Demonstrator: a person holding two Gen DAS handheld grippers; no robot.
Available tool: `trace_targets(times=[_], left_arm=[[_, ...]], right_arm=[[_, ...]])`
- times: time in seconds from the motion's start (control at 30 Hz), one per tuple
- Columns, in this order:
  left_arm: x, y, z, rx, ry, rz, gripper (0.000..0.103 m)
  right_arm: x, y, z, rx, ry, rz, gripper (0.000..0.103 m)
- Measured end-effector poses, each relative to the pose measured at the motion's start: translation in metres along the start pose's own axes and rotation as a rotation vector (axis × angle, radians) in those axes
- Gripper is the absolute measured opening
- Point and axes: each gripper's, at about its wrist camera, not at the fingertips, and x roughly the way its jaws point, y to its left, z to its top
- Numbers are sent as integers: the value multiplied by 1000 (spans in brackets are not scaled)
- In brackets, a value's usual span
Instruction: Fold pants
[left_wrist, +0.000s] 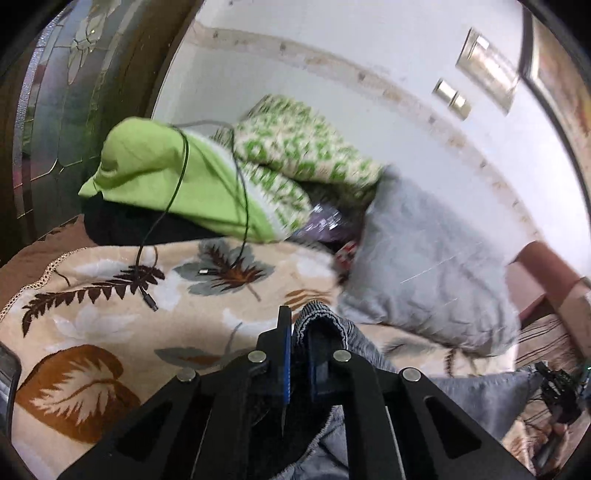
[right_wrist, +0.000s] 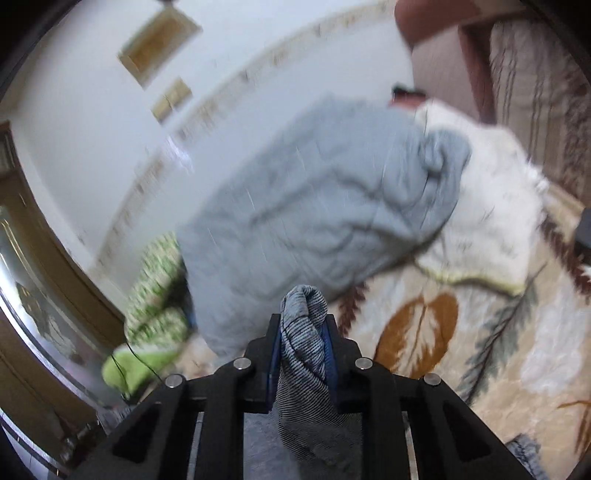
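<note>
The pants are grey ribbed knit. In the left wrist view my left gripper (left_wrist: 300, 332) is shut on the pants' ribbed edge (left_wrist: 322, 321), and the grey cloth hangs down under the jaws toward the lower right (left_wrist: 480, 398). In the right wrist view my right gripper (right_wrist: 302, 325) is shut on a bunched fold of the pants (right_wrist: 303, 332), which droops below the jaws. Both grippers hold the cloth above the leaf-patterned beige blanket (left_wrist: 110, 332) (right_wrist: 498, 350). The other gripper shows at the left view's lower right edge (left_wrist: 557, 391).
A grey pillow (left_wrist: 424, 266) (right_wrist: 325, 206) lies ahead of both grippers. Green and patterned bedding (left_wrist: 192, 177) with a black cable (left_wrist: 147, 295) sits at the back left. A white fluffy blanket (right_wrist: 487, 206) lies right of the pillow. A white wall is behind.
</note>
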Motion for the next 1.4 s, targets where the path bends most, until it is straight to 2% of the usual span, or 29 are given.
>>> trace_targets(times=[0.13,0.23,0.3,0.37,0.43,0.5,0.57,0.6,0.63,0.7,0.77,0.87,0.93,1.0,1.07,1.17,1.23,1.33,1.4], left_arm=[[-48,3,-12,41,-33,-29,6],[-91,16,-34,62,-48,-50,6],[-115,18,-56,96,-28,-47,6],[-132,16,-78,159,24,-10,6],[-143,17,-103,226,111,42,6],[-148,23,-119,250,203,83,6],[-150,33,-128,226,292,110,7],[-154,38,-130,210,308,137,7],[-158,43,-131,205,317,164,7],[-165,53,-130,196,339,212,7],[-172,61,-128,168,354,234,7],[-187,65,-118,115,321,217,6],[-192,54,-111,126,285,189,7],[-189,37,-106,162,260,162,8],[-182,14,-107,200,252,118,22],[-164,-23,-118,247,266,36,38],[-149,-49,-130,296,284,-9,38],[-124,-78,-146,345,309,-44,41],[-105,-88,-154,335,331,-56,50]], right_arm=[[-42,-19,5,51,-48,-3,22],[-73,-50,-7,108,-28,17,22],[-92,-70,-23,104,13,-8,22],[-109,-88,-44,78,77,-39,22],[-132,-106,-70,57,141,-71,22],[-149,-125,-93,61,219,-53,24],[-166,-140,-114,68,285,-48,27],[-172,-146,-124,68,315,-64,34],[-177,-153,-132,70,347,-103,49],[-187,-170,-144,113,395,-189,71],[-199,-181,-146,162,384,-222,71],[-211,-173,-129,146,291,-196,71],[-207,-156,-115,104,265,-170,73],[-189,-137,-105,42,298,-172,74],[-160,-122,-99,-19,356,-203,74],[-117,-112,-93,-70,407,-243,74],[-97,-108,-90,-122,409,-292,74],[-69,-110,-88,-126,433,-293,74],[-50,-109,-94,-128,474,-292,74]])
